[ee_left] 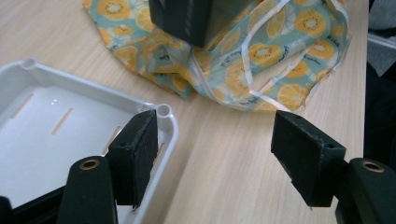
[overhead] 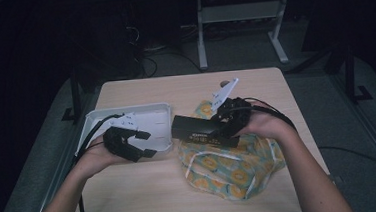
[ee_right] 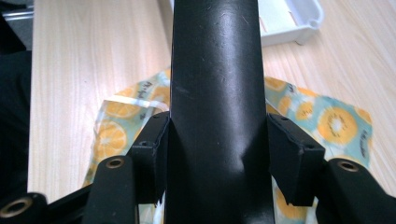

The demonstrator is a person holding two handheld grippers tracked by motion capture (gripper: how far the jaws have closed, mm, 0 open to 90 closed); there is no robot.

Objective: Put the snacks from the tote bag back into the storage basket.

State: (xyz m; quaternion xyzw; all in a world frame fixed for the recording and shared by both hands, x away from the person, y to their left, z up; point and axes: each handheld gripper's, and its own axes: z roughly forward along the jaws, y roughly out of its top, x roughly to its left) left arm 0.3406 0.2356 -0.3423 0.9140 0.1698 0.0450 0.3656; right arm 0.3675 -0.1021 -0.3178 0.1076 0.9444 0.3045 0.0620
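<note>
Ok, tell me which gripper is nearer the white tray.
Left. The left gripper hangs open at the white tray's near corner, one of its fingers over the rim. The right gripper holds the black box over the fruit-print cloth, beside the tray.

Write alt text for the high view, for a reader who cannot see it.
The right tongs grip a black box, held above an orange-print cloth and pointing toward a white tray. The left tongs are open at the tray's near edge, all on a wooden table.
</note>
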